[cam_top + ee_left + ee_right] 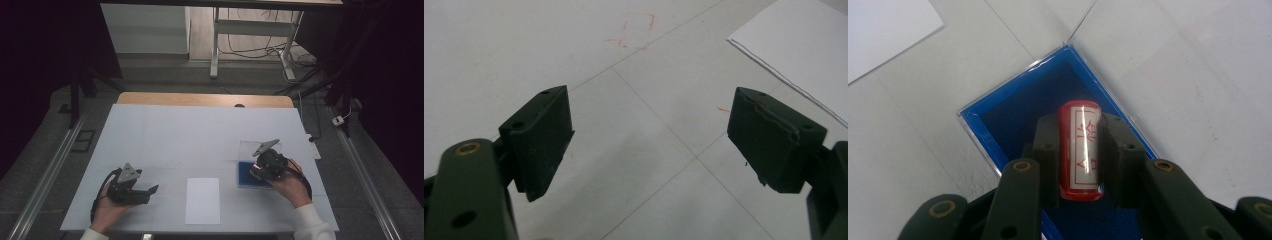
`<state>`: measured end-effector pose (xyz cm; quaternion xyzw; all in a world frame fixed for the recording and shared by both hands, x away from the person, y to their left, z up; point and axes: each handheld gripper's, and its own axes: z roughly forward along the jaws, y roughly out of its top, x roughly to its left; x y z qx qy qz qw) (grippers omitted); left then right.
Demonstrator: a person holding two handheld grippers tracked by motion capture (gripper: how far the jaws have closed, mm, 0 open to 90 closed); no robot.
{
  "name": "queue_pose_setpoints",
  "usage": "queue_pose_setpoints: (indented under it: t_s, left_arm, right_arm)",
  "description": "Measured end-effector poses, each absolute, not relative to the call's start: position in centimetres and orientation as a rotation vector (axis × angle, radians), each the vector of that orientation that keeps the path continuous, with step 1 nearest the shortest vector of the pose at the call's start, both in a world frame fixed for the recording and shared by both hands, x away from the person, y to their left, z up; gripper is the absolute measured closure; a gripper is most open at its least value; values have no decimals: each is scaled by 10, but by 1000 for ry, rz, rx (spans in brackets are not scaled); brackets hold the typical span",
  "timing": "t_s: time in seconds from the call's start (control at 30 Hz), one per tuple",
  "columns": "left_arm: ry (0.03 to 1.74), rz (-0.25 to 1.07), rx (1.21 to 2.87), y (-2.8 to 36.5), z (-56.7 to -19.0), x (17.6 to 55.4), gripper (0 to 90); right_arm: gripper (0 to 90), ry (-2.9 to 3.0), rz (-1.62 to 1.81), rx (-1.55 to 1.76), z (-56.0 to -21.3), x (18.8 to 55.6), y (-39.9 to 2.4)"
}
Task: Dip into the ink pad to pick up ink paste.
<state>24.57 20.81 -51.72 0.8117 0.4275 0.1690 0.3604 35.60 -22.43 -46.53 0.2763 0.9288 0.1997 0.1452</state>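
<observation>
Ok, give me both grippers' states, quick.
Left gripper: open, nothing between its jaws, above the white table.
Right gripper: shut on the red stamp, over the blue case.

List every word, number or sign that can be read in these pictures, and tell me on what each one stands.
Red characters on the white label of the red stamp held over the blue box: too blurred to read.
Faint red pen marks on the white table cover: scribbles, no readable word.
White sheet of paper: blank.
</observation>
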Motion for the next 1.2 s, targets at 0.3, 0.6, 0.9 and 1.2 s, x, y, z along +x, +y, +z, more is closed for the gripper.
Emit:
queue_pose_setpoints:
  t_s: [0.3, 0.6, 0.9, 1.2]
  left_arm:
    - [1099, 432, 2094, 208, -517, 245, 181]
    - [1100, 434, 2095, 207, -517, 245, 181]
    - [1096, 431, 2093, 207, -516, 245, 181]
    - [1097, 434, 2093, 209, -517, 246, 182]
  right_arm:
    - [715, 2661, 580, 792, -467, 354, -224]
    - [714, 2659, 611, 797, -468, 354, -227]
    - [714, 2653, 632, 804, -469, 354, -228]
    - [710, 2652, 715, 791, -464, 356, -237]
